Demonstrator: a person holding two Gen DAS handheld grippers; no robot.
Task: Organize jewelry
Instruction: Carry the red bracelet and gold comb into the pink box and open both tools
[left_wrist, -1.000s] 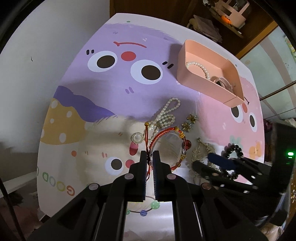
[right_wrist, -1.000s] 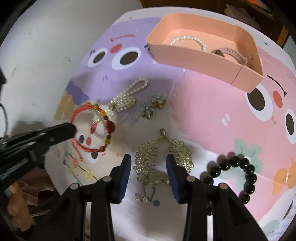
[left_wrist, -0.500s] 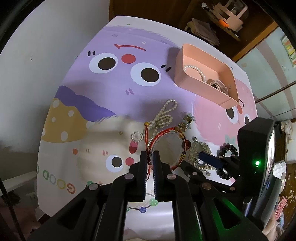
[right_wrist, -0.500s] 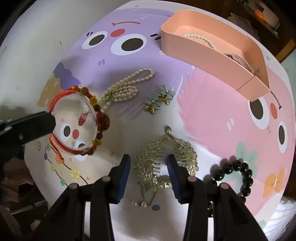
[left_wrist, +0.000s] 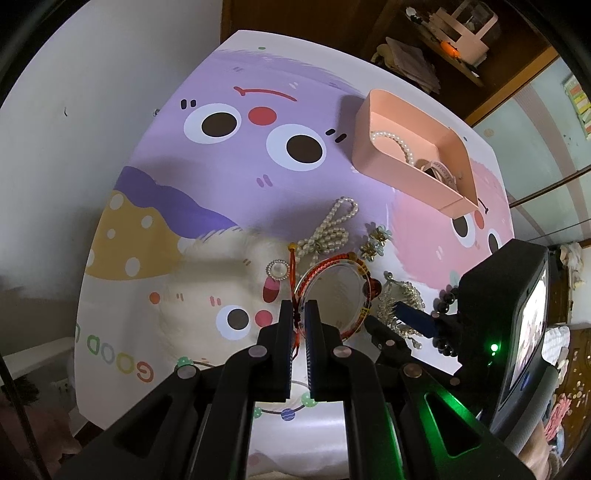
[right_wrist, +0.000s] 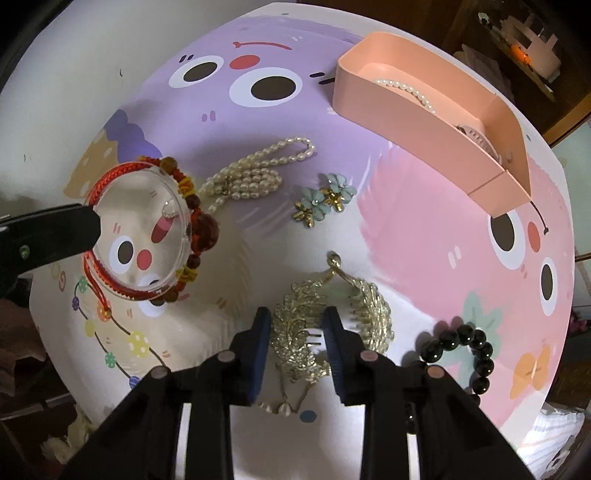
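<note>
My left gripper is shut on the near edge of a red cord bracelet with amber beads, wrapped round a clear disc. From the right wrist view it hangs at the left, in the left gripper. My right gripper points down over a gold leaf hair comb lying on the mat. Its jaws are closing with the comb's left leaf between the pads. The pink box at the far right holds a pearl strand and a pink band.
On the cartoon mat lie a pearl necklace, blue flower earrings, a black bead bracelet and a small round brooch. The right gripper stands close to the right of the left one. White wall borders the mat's left.
The right gripper shifted over the gold comb and its jaws narrowed around the left leaf. The left gripper kept still with the red bracelet.
</note>
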